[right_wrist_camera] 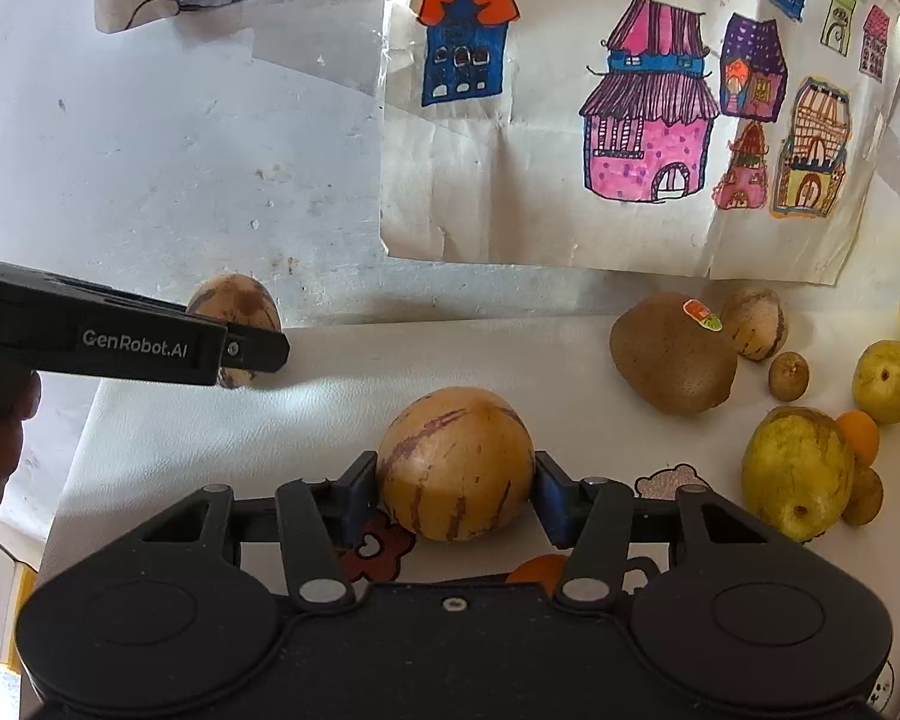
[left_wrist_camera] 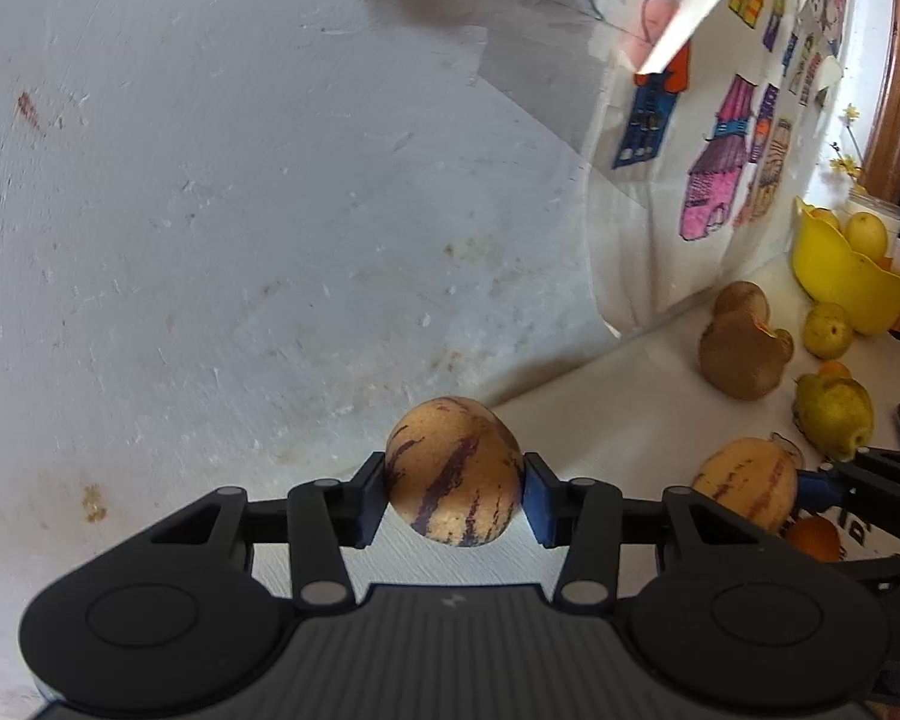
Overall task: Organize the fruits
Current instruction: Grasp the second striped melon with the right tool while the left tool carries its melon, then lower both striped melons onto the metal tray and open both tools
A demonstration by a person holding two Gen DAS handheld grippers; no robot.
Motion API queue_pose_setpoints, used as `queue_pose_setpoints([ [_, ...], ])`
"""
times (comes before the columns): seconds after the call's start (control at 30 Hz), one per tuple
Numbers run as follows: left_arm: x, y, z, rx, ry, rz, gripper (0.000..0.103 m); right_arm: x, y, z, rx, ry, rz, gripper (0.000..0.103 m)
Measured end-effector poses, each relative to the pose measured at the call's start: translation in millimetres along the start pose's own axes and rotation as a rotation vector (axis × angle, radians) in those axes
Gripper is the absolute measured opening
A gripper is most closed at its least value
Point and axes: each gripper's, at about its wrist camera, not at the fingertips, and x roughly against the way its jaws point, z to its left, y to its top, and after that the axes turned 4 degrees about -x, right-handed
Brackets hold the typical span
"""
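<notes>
2 grippers, left [left_wrist_camera: 455, 495] and right [right_wrist_camera: 456, 495], each clamp 1 striped melon [left_wrist_camera: 455, 471] [right_wrist_camera: 456, 462].

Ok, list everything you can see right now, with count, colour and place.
Striped melons: three, tan with purple streaks; one in the left hand-held gripper, one in the right, one by the wall.
Brown fruit: one large, stickered, beside it.
Yellow-green fruits: two, and, at right.
Yellow bowl: one, holding yellow fruit, far right.
House drawings: on wall.
Left hand-held gripper: black, shut.
Right hand-held gripper: black, shut.
</notes>
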Motion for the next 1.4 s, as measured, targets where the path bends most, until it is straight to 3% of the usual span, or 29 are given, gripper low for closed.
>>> queue_pose_setpoints([
  [0.37, 13.7, 5.4, -32.0, -0.015, -0.079, -0.024, 0.050, 58.5, 0.1, -23.2, -0.073, -0.060, -0.075, 0.055],
  [0.7, 25.6, 22.5, -111.3, -0.063, -0.231, -0.043, 0.050, 138.7, -20.5, -88.7, -0.143, -0.239, -0.162, 0.055],
  [1.0, 19.1, 33.7, -210.0, -0.149, -0.375, -0.037, 0.050, 171.4, -60.6, -183.0, -0.201, -0.389, -0.103, 0.055],
  [1.4, -20.2, 30.7, -319.7, -0.263, -0.499, -0.023, 0.050, 156.5, -90.1, -271.8, -0.241, -0.499, -0.040, 0.055],
])
